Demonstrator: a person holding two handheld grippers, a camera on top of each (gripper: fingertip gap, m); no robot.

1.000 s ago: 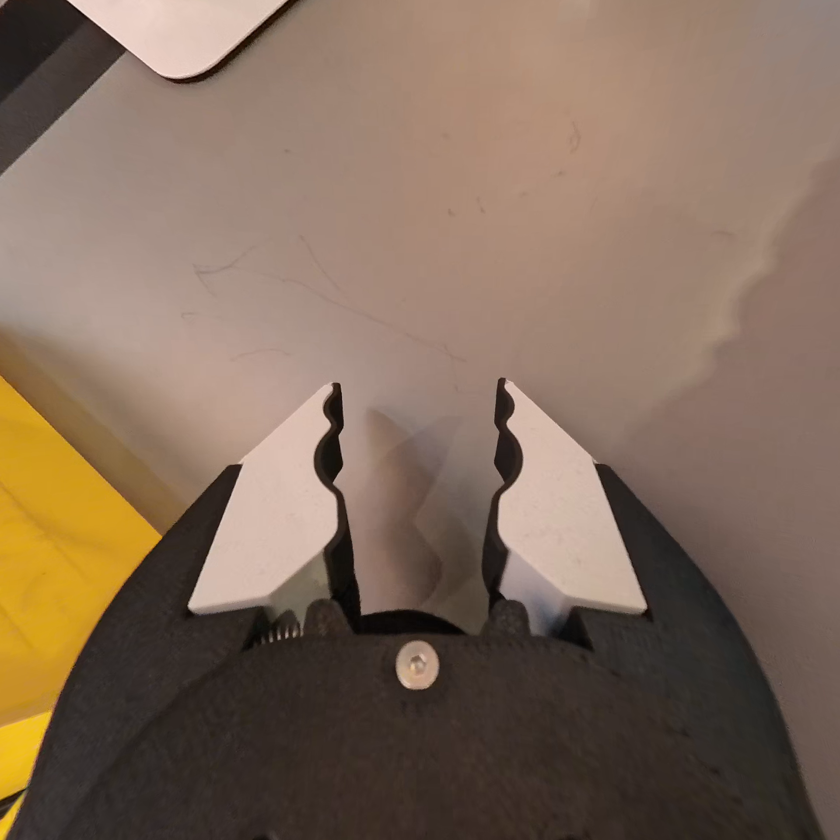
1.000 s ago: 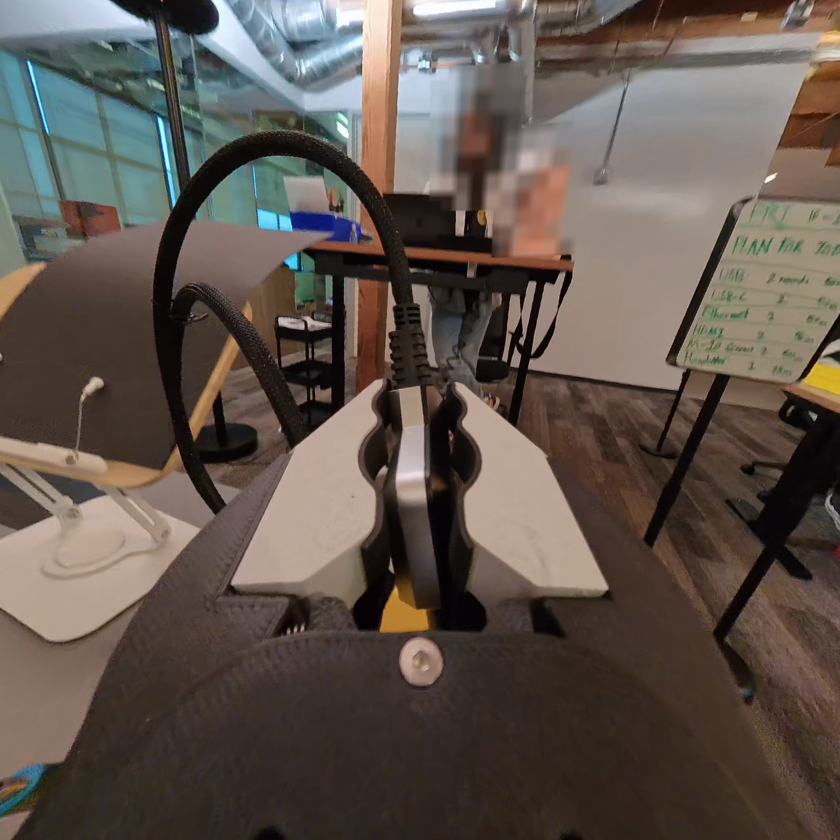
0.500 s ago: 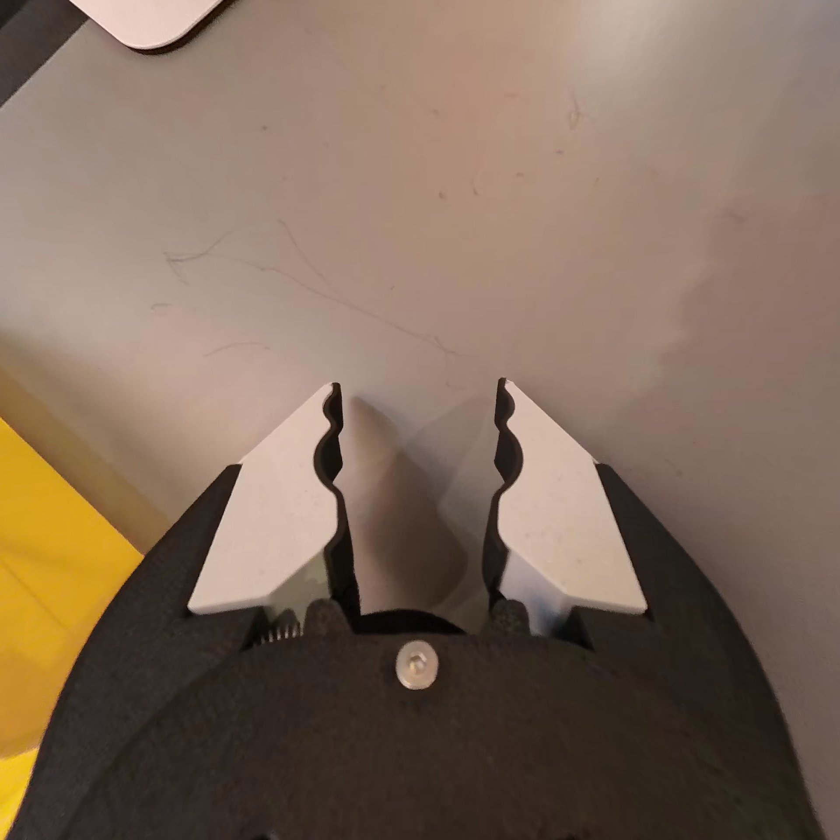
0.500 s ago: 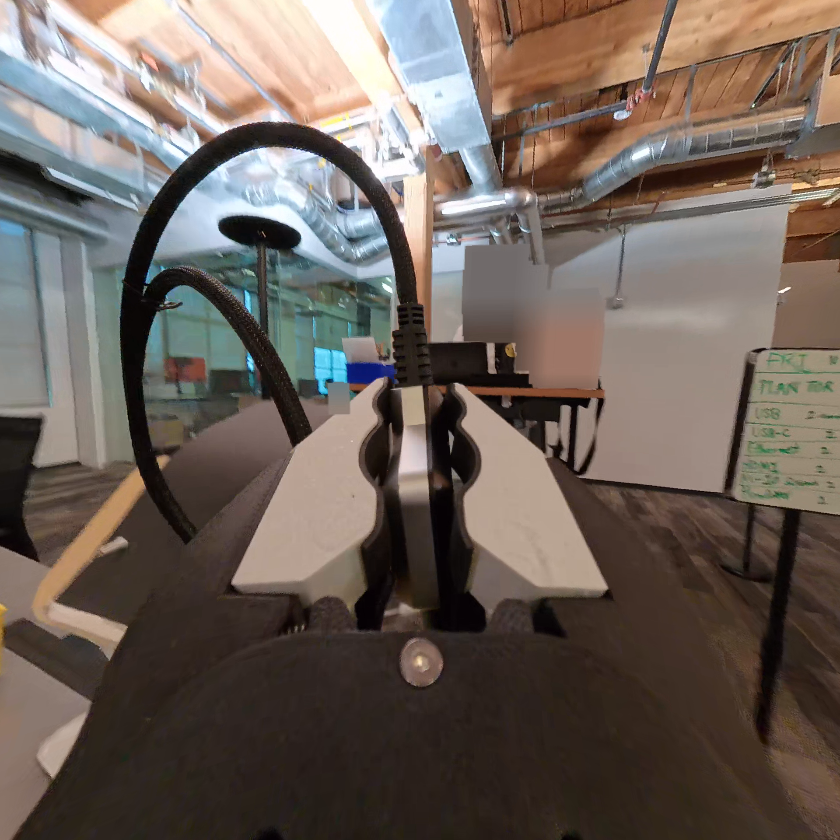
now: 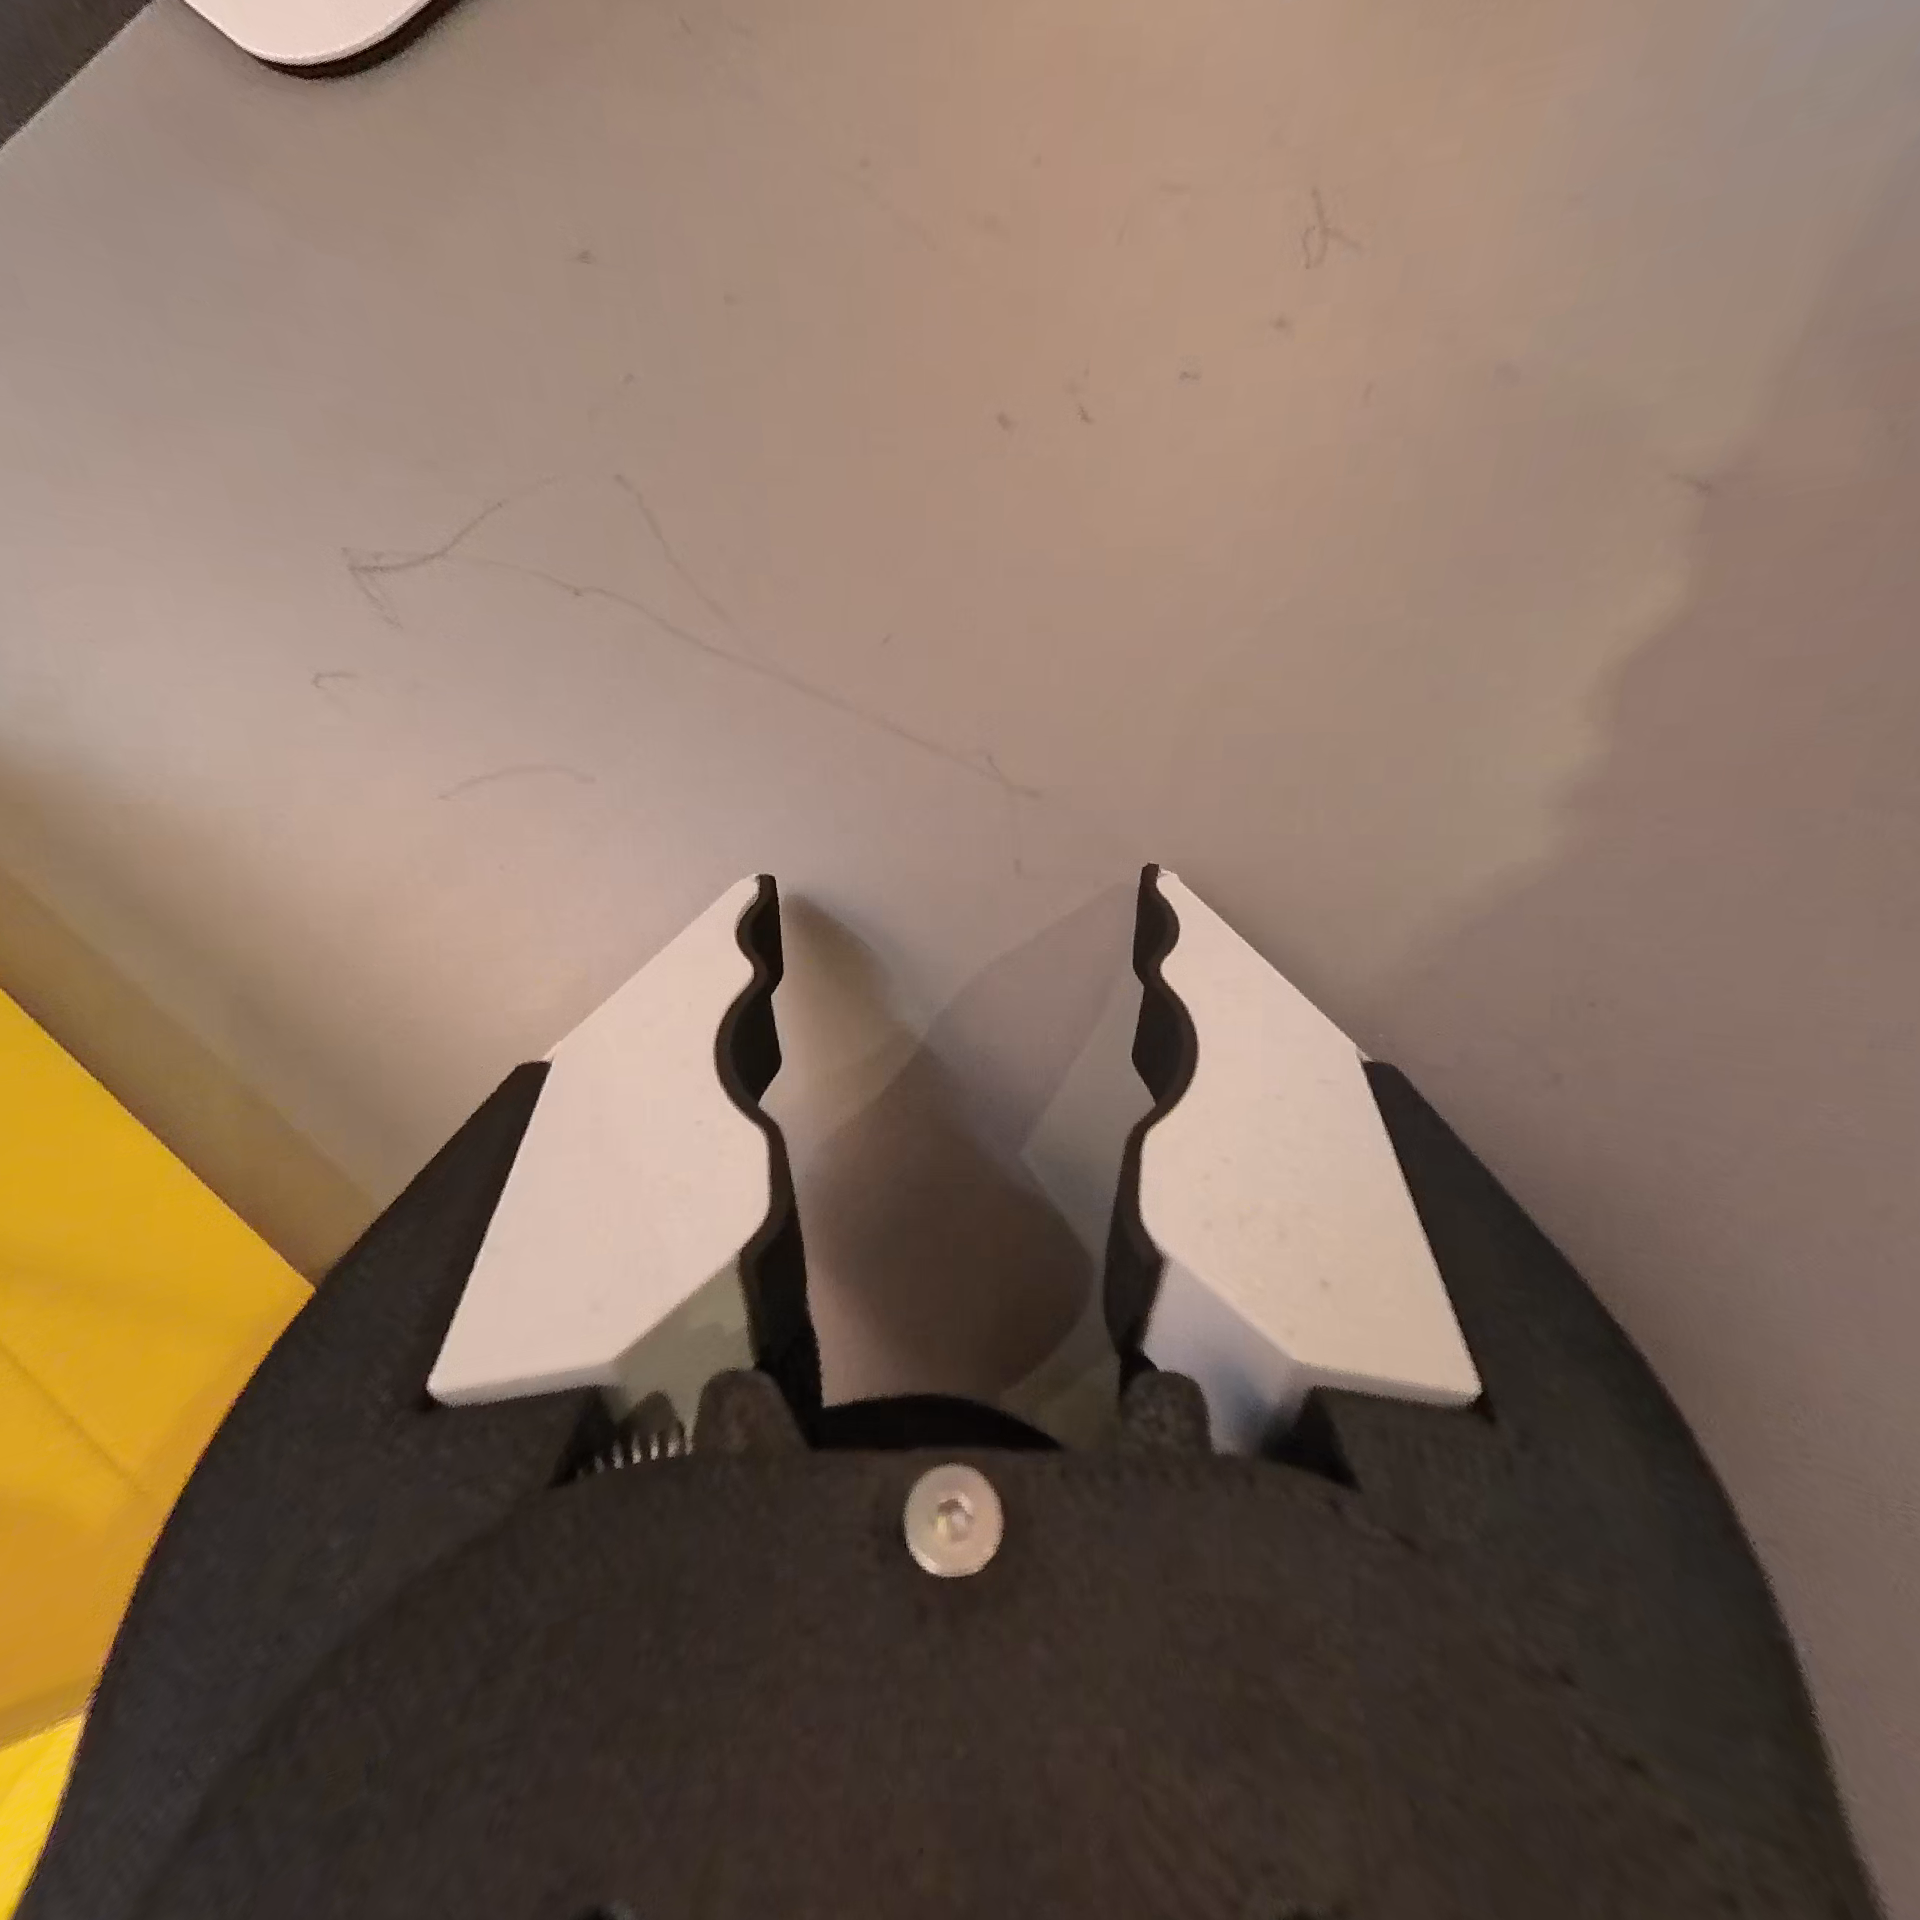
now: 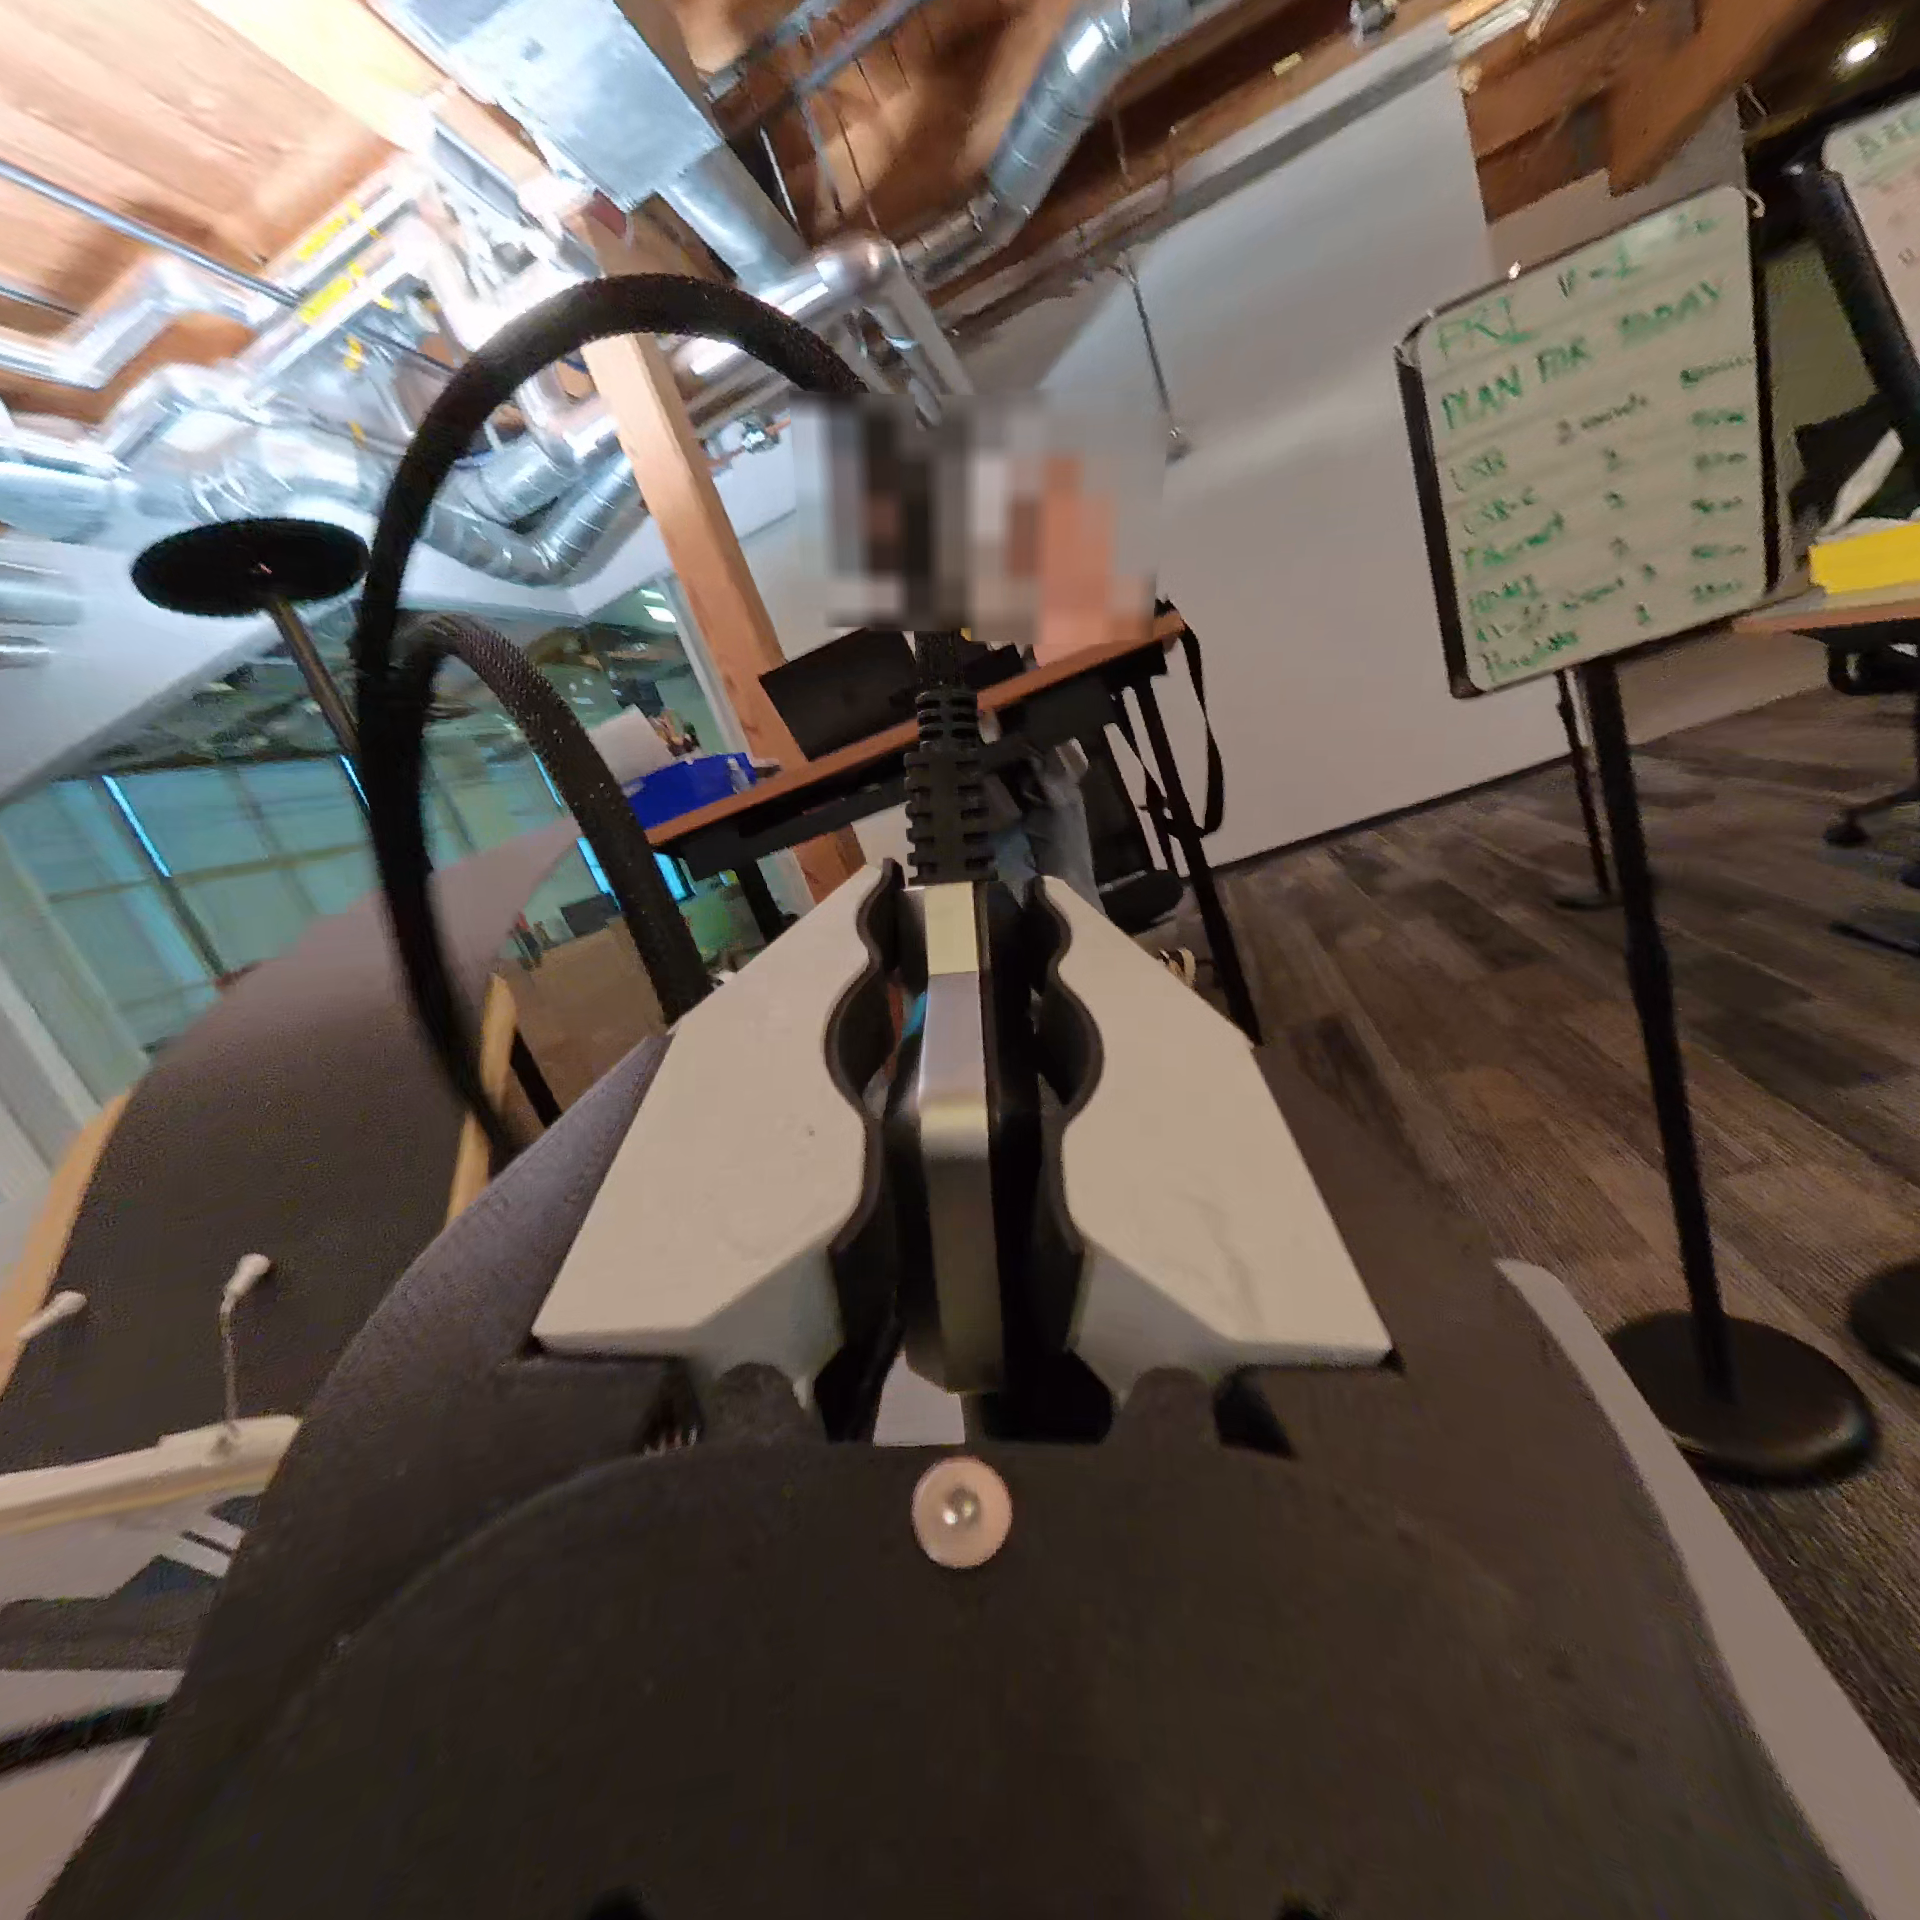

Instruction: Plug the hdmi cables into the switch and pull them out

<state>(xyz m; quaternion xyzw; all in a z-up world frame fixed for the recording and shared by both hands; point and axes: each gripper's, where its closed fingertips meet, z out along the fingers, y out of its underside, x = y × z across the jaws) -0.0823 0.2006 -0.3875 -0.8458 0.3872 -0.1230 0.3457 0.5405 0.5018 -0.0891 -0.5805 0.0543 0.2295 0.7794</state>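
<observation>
Your right gripper (image 6: pixel 961 904) is clamped on the HDMI plug (image 6: pixel 956 1174), cable (image 6: pixel 582 343) looping up, so you're mid-carry. Left gripper (image 5: pixel 954 883) hangs wide open, empty, over the grey table (image 5: pixel 935 416). The switch isn't visible, so probably swing back down and find its port.

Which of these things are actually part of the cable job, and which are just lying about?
Part of the job:
right gripper, shut on the HDMI plug
braided black cable
left gripper, open and empty

Just lying about:
whiteboard
yellow sheet
white plate
</observation>
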